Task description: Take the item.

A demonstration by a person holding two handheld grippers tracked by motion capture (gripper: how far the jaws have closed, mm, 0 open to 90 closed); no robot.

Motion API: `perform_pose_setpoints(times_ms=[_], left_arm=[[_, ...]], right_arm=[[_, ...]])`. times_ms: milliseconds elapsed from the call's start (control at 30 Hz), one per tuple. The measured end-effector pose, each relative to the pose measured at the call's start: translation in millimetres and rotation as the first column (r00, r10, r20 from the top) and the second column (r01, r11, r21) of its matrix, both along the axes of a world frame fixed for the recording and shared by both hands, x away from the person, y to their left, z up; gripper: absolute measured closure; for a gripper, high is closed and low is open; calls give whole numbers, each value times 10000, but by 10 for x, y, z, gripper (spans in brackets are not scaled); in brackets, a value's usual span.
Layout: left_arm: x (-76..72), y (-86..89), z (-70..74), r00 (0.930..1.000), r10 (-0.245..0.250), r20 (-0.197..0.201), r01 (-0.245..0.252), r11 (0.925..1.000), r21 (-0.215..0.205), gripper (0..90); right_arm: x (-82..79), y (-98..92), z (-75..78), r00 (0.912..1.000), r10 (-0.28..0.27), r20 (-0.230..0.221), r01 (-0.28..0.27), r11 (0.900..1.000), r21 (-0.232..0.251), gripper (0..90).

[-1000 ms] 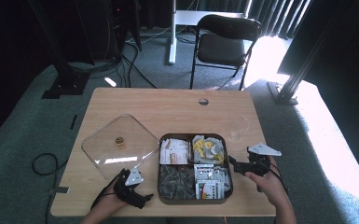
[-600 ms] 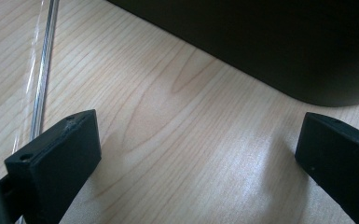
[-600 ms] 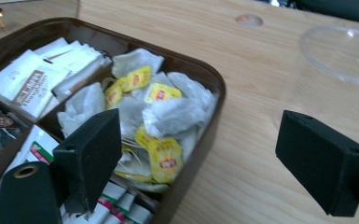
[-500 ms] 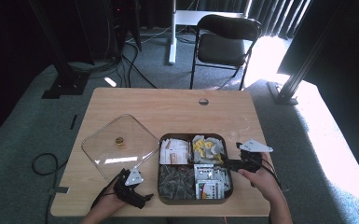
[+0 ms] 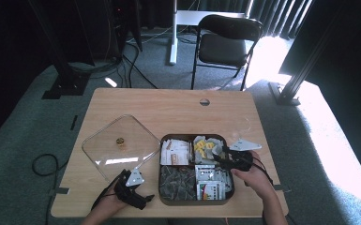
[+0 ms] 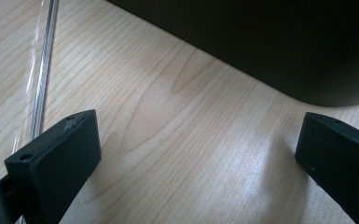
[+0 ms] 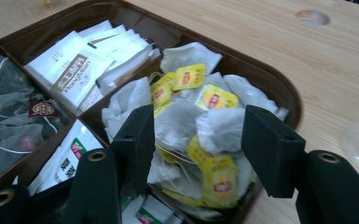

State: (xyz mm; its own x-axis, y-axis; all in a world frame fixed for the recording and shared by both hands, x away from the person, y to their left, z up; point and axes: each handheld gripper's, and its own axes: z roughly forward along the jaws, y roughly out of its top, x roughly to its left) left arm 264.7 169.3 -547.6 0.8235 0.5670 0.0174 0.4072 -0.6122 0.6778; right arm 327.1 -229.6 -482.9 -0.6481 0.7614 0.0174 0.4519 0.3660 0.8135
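Black jaws of the right gripper [image 7: 196,144] stand partway apart over the heap of tea bags [image 7: 196,121] with yellow tags; they have just been closing, and the bags lie between and just beneath them, but the pads do not yet press on any. The bags fill one compartment of the dark tray [image 7: 279,88], with white sachets [image 7: 81,65] in the compartment to the jaws' left. From above, this gripper [image 5: 225,157] reaches in over the tray's right edge [image 5: 232,185].

The left gripper [image 6: 191,154] rests wide open on bare wood, the tray's dark wall [image 6: 261,46] just ahead of it and the clear lid [image 5: 119,145] lying beside it on the table [image 5: 169,108].

So the tray is uncovered; picking a tea bag seems barely begun, and lifting it out is left.
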Motion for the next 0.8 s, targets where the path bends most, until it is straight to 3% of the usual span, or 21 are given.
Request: perform_pose_setpoints(times_ms=[267, 500, 700, 800], left_arm=[[0, 0, 0, 10000, -1, 0, 1, 10000, 2, 2], [0, 0, 0, 10000, 0, 1, 0, 10000, 1, 2], [0, 0, 0, 10000, -2, 0, 2, 10000, 3, 2], [0, 0, 0, 10000, -3, 0, 3, 10000, 5, 3]], right_arm=[[55, 117, -63, 9984, 572, -36, -573, 9980, -255, 496], [108, 162, -116, 9938, 1074, -288, -1096, 9897, -921, 617], [135, 194, -162, 9902, 1245, -632, -1302, 9867, -970, 656], [149, 206, -178, 9889, 1172, -910, -1247, 9887, -827, 719]])
